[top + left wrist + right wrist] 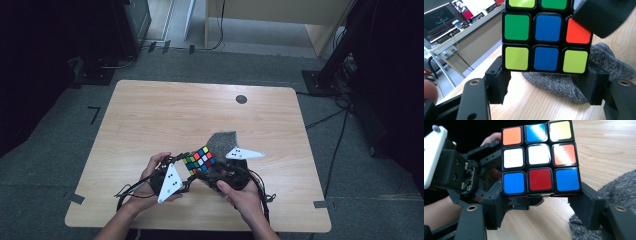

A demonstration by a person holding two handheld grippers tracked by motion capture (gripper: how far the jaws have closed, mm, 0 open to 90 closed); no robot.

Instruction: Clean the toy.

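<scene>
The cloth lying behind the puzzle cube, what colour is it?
Speckled grey cloth, clearest in the left gripper view.

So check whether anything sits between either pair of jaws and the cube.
Nothing visible does. The left gripper has its jaws against the bottom layer of the Rubik's cube, and the right gripper also grips it. The grey cloth lies behind, on the table.

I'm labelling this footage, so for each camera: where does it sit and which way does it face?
High view: above the person's side, looking down at the table; forearms, left tongs, right tongs.
Left gripper view: on the left tongs, facing the cube.
Right gripper view: on the right tongs, facing the cube.
All share the cube and grey cloth.
</scene>
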